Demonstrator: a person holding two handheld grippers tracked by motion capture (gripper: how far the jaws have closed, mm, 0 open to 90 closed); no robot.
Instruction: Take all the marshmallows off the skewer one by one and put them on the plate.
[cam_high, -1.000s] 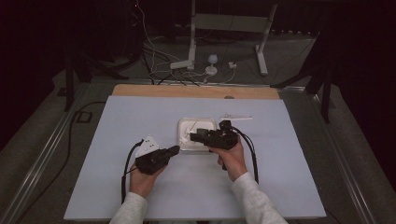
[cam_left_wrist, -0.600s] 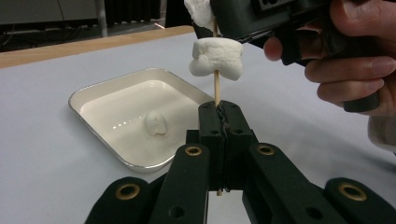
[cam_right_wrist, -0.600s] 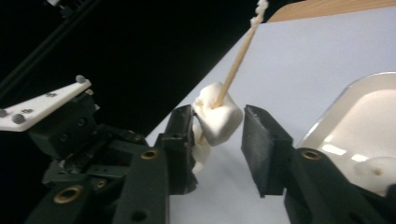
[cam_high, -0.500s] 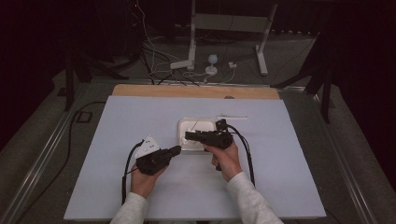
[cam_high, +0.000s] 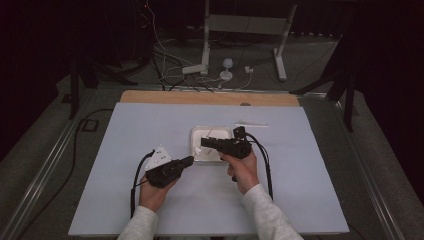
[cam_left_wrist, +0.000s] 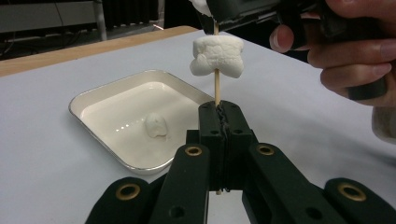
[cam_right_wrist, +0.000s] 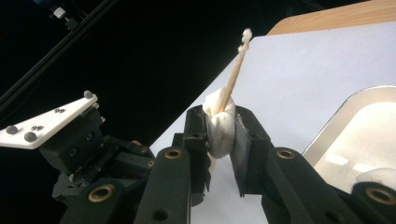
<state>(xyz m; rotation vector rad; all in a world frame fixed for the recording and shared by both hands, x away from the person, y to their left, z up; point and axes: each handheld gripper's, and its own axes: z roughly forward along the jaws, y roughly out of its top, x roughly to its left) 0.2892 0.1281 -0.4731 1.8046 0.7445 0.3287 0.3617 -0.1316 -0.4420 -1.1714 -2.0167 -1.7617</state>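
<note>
Down at the near middle of the pale blue table, the two grippers meet just in front of a small white tray. From the left gripper view, the left gripper has its jaws pressed together on the lower end of a thin wooden skewer, which stands upright out of them toward 12 o'clock. One marshmallow is threaded on that stick, sitting above the jaws and apart from them. Higher up, at 12 to 1 o'clock, the stick runs into the underside of the right gripper, with the person's right hand wrapped around its body at 2 o'clock. From the right gripper view, the right gripper's jaws pinch a second marshmallow from both sides, squashing it a little; the skewer passes through it and its tip pokes out toward 1 o'clock, with white crumbs stuck to the point. The left gripper's body and its pale three-cornered plate lie at 8 to 9 o'clock in that view. At 10 o'clock from the left gripper, the tray holds a lone marshmallow piece on its floor. Beyond the tray, at 1 o'clock, a spare white stick lies flat on the table.
</note>
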